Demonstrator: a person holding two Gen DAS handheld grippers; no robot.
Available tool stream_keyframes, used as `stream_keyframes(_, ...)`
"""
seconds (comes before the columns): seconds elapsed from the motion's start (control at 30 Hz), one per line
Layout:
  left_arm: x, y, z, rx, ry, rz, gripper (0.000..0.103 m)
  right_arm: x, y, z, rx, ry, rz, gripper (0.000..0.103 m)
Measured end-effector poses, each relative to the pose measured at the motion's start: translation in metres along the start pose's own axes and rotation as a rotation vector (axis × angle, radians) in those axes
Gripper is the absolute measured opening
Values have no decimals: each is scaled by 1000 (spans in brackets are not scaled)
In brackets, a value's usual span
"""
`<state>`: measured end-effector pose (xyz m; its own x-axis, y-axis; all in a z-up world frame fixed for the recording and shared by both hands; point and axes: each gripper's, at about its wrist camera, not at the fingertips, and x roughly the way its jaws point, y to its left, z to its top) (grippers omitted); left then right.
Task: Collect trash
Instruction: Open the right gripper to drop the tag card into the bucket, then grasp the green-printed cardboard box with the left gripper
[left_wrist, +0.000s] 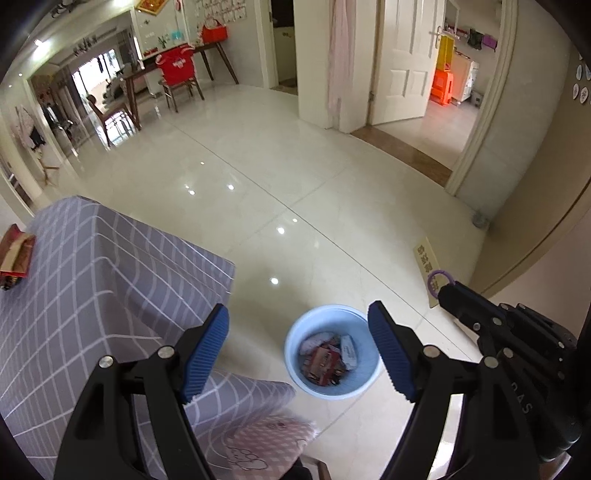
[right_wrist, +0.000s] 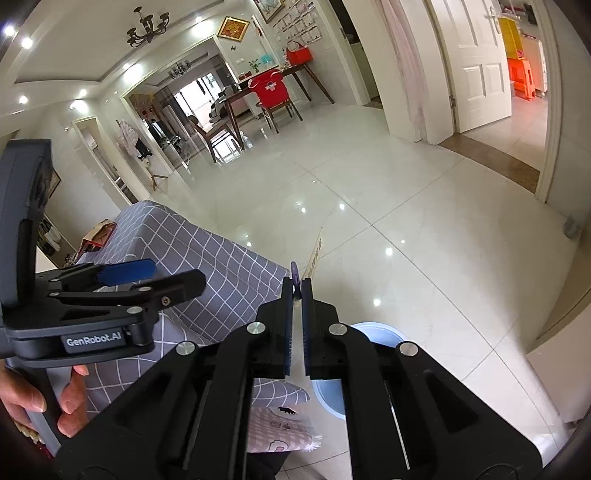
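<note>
A light blue trash bin (left_wrist: 332, 350) stands on the tiled floor beside the table and holds several wrappers (left_wrist: 327, 360). My left gripper (left_wrist: 298, 334) is open and empty, high above the bin. My right gripper (right_wrist: 296, 291) is shut on a flat tan card with a purple ring (right_wrist: 294, 277); in the left wrist view it shows at the right (left_wrist: 448, 293), holding the card (left_wrist: 428, 264) above the floor, right of the bin. The bin's rim (right_wrist: 384, 328) shows under the right gripper. Red snack packets (left_wrist: 14, 258) lie on the table's far left.
A table with a grey checked cloth (left_wrist: 92, 295) fills the left. A pink cloth (left_wrist: 269, 443) lies at its near corner. A dining table and chair with a red cover (left_wrist: 179, 68) stand far back. An open doorway (left_wrist: 436, 110) is at the right.
</note>
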<state>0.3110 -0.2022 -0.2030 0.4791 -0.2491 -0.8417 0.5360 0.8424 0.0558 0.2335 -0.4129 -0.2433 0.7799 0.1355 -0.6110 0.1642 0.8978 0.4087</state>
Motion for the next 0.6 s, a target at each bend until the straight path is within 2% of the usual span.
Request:
stream_keyframes(0.13,-6,8,3,-5,-18,31,76,16,-4,2,21,11,-2,10)
stream_keyframes(0.17,-6,10,3,-4,-19,37,76,21,-5,1,27,17,-10,26)
stream_keyframes(0.2,-7,11,3,-3,-21,45,76,24,-7,1,31,15,-26,57)
stream_keyframes(0.23,-7,14,3,-2,-24,56,76,27,-7,-1,31,9,-41,65)
stream_keyframes(0.47,-12,27,1,-12,-34,69,76,29,-3,-6,30,36,-28,65)
stream_keyframes(0.6,-19,33,1,-14,-46,69,76,21,11,-1,12,22,-16,65)
